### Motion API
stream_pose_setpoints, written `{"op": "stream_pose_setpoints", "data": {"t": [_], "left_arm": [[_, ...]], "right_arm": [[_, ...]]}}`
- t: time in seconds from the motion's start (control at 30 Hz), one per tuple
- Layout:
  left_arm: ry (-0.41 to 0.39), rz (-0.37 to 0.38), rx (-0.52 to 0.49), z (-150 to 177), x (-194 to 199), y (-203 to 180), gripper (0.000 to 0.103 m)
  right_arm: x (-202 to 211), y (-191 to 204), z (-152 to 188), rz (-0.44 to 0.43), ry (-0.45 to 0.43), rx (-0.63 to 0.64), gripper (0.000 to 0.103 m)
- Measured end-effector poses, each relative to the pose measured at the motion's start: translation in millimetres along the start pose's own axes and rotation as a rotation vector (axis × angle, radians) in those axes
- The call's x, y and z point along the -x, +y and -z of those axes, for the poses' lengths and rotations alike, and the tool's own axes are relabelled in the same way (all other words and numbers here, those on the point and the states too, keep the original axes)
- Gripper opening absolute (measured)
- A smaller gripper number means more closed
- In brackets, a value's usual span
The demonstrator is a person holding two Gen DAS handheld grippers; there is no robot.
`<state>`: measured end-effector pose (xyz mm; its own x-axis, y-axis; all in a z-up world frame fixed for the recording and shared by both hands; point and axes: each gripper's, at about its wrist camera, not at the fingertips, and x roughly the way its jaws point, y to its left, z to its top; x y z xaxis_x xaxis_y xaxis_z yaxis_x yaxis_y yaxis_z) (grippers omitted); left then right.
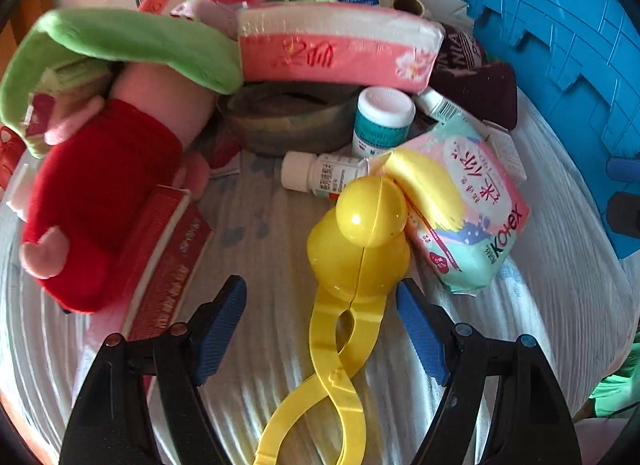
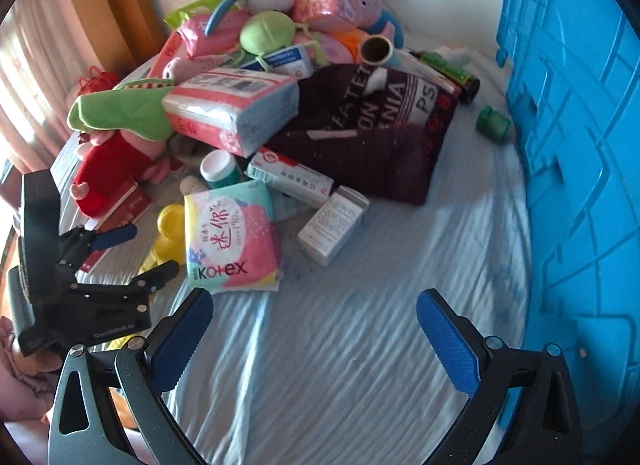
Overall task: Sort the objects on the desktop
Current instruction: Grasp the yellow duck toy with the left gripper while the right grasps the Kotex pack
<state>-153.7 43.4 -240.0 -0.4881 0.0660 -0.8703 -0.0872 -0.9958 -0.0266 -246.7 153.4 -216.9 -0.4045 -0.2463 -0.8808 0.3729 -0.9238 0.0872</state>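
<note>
Both grippers are wide open with nothing in them: the left gripper (image 1: 320, 325) straddles the yellow duck-shaped tongs (image 1: 356, 241), pads clear of them, and the right gripper (image 2: 316, 341) hangs over bare sheet just in front of the Kotex pack (image 2: 230, 237). My worry is those tongs are round, slick plastic wedged against the Kotex pack, so a squeeze could squirt them sideways or drag the pack along. The white pill bottle (image 1: 320, 175) lying just behind the tongs looks ready to roll off if bumped.
</note>
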Motion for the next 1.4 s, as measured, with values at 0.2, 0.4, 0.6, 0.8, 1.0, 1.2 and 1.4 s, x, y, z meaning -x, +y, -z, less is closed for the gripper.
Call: {"op": "stream_pose_setpoints", "data": {"t": [0.2,0.4,0.6,0.8,1.0,1.2,1.4], "left_arm": [[-0.009,-0.002,-0.009,-3,-10,2,0.072],[-0.008,0.017,0.002,-10,-9,15,0.051],[-0.008,0.014,-0.020,-11,-9,16,0.051],[0.013,0.032,-0.035,-8,-4,22,0.039],[0.001,0.043,-0.007,-6,9,26,0.032],[-0.103,0.032,-0.011,-20,44,21,0.032],[-0.213,0.028,-0.011,-47,79,7,0.032]], "right_arm": [[-18,7,1,-0.016,0.044,-0.005,0.103],[-43,28,-6,-0.056,0.086,0.030,0.103],[-67,50,-19,-0.079,0.100,0.048,0.103],[-87,59,-22,-0.058,0.140,0.035,0.103],[-85,67,-20,-0.046,0.134,0.054,0.072],[-53,73,-21,-0.075,0.069,0.089,0.069],[5,72,-34,-0.061,-0.072,0.107,0.069]]}}
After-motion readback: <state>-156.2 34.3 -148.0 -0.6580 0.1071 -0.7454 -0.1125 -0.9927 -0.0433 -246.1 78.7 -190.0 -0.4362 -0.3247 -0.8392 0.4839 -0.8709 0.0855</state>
